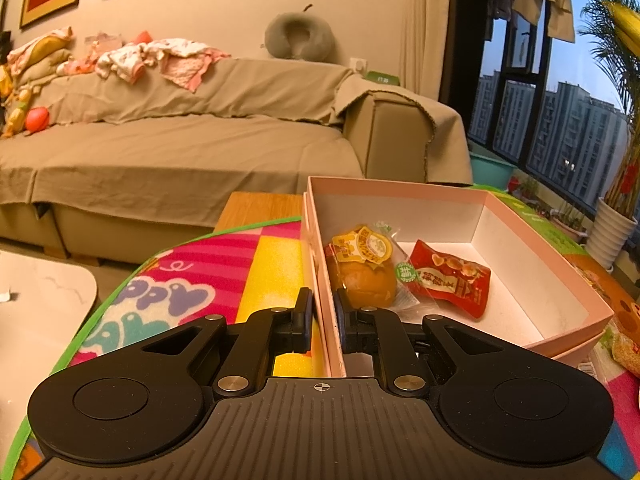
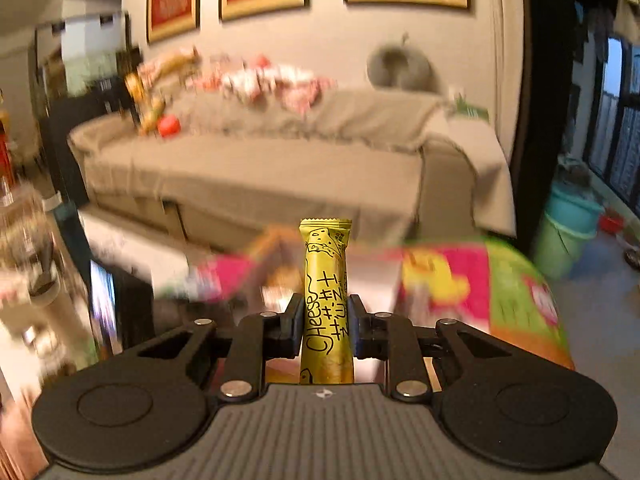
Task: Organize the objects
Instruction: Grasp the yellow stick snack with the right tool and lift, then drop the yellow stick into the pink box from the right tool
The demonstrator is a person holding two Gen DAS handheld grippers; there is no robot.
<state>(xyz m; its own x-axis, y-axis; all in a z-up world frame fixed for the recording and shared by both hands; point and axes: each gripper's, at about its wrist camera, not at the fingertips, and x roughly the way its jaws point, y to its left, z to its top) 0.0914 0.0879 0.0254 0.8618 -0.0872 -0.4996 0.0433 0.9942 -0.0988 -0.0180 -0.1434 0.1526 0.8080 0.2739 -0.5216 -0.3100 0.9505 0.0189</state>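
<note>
A pink cardboard box (image 1: 540, 240) stands open on a colourful play mat (image 1: 192, 280). Inside it lie an orange wrapped bun (image 1: 362, 272) and a red snack packet (image 1: 452, 284). My left gripper (image 1: 322, 308) is shut on the box's near left wall, one finger inside and one outside. In the right wrist view my right gripper (image 2: 325, 316) is shut on a yellow cheese snack stick (image 2: 325, 264), which stands upright between the pads, raised above the blurred mat (image 2: 500, 280).
A beige covered sofa (image 1: 180, 148) with clothes on its back fills the far side. A white low table (image 1: 40, 300) sits at the left. Another snack packet (image 1: 628, 352) lies right of the box. A teal basin (image 1: 492, 168) and potted plants stand by the window.
</note>
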